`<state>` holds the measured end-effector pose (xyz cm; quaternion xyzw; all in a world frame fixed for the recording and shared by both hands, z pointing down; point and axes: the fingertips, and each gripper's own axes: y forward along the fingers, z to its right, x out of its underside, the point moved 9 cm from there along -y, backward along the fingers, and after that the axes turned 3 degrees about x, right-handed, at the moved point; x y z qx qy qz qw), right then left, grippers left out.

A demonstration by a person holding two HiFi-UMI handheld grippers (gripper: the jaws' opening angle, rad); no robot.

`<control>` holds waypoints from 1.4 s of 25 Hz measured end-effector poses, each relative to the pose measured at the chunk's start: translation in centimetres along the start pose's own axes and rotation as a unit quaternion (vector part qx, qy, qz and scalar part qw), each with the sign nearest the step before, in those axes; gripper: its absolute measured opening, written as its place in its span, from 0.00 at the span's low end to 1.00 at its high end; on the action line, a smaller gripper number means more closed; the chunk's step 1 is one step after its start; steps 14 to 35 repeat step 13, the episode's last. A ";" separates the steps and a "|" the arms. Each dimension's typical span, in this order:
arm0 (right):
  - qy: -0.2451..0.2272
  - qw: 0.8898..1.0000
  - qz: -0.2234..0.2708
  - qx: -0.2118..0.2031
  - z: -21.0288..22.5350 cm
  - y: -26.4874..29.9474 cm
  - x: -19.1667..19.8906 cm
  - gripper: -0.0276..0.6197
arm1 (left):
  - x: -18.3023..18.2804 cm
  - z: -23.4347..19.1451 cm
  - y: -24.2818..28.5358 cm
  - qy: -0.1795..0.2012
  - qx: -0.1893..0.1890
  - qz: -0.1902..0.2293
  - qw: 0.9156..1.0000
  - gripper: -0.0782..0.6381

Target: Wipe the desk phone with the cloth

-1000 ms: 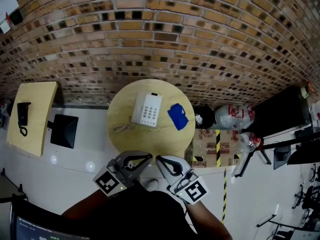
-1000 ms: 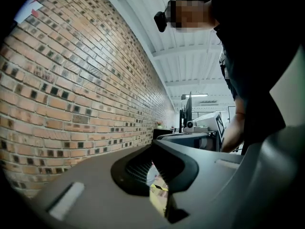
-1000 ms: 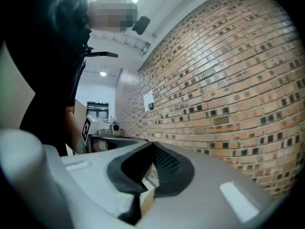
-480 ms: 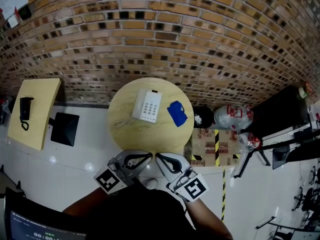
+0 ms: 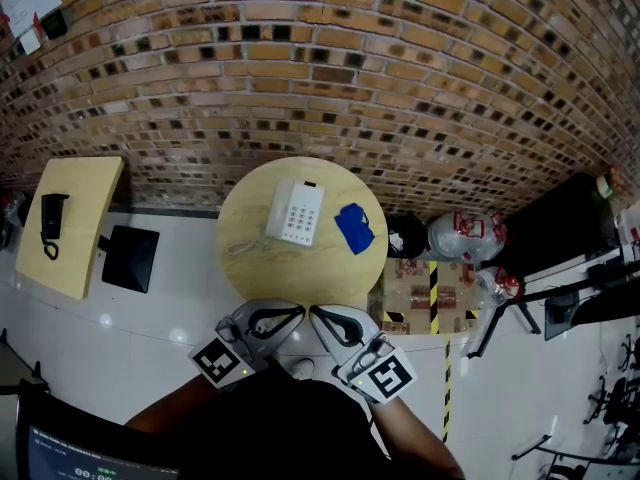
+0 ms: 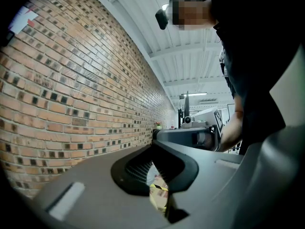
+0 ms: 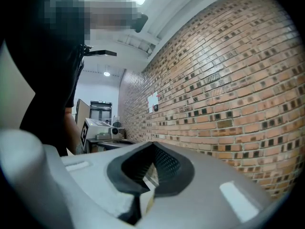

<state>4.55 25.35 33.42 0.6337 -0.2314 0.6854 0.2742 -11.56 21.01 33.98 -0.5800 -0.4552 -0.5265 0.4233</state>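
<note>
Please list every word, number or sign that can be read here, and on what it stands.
No text can be read.
Keys of the phone: too small.
The papers on the wall: too small.
Red print on the bag: blurred.
The screen, bottom left: too small.
</note>
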 end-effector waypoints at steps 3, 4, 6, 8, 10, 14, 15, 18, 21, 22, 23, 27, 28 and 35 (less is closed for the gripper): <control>0.000 1.000 0.001 -0.001 0.1 0.2 0.0 0.04 | 0.0 0.0 0.1 0.001 0.001 -0.001 1.000 0.11; 0.000 1.000 0.000 -0.001 0.1 0.2 0.0 0.04 | 0.1 0.0 0.2 0.002 0.002 -0.001 1.000 0.11; 0.000 1.000 -0.002 -0.001 0.1 0.2 0.0 0.04 | 0.1 0.0 0.2 0.003 0.002 -0.001 1.000 0.11; -0.002 1.000 0.002 -0.001 0.1 0.3 0.0 0.04 | 0.1 -0.1 0.2 0.001 0.001 -0.002 1.000 0.11; -0.011 1.000 0.016 0.000 0.3 0.3 0.1 0.04 | 0.1 -0.2 0.2 -0.001 0.001 -0.003 1.000 0.11; -0.018 1.000 0.020 0.001 0.4 0.4 0.3 0.04 | 0.1 -0.3 0.2 -0.003 0.000 0.000 1.000 0.11; -0.018 1.000 0.020 0.001 0.4 0.4 0.3 0.04 | 0.1 -0.3 0.2 -0.003 0.000 0.000 1.000 0.11; -0.018 1.000 0.020 0.001 0.4 0.4 0.3 0.04 | 0.1 -0.3 0.2 -0.003 0.000 0.000 1.000 0.11; -0.018 1.000 0.020 0.001 0.4 0.4 0.3 0.04 | 0.1 -0.3 0.2 -0.003 0.000 0.000 1.000 0.11; -0.018 1.000 0.020 0.001 0.4 0.4 0.3 0.04 | 0.1 -0.3 0.2 -0.003 0.000 0.000 1.000 0.11; -0.018 1.000 0.020 0.001 0.4 0.4 0.3 0.04 | 0.1 -0.3 0.2 -0.003 0.000 0.000 1.000 0.11; -0.018 1.000 0.020 0.001 0.4 0.4 0.3 0.04 | 0.1 -0.3 0.2 -0.003 0.000 0.000 1.000 0.11; -0.018 1.000 0.020 0.001 0.4 0.4 0.3 0.04 | 0.1 -0.3 0.2 -0.003 0.000 0.000 1.000 0.11; -0.018 1.000 0.020 0.001 0.4 0.4 0.3 0.04 | 0.1 -0.3 0.2 -0.003 0.000 0.000 1.000 0.11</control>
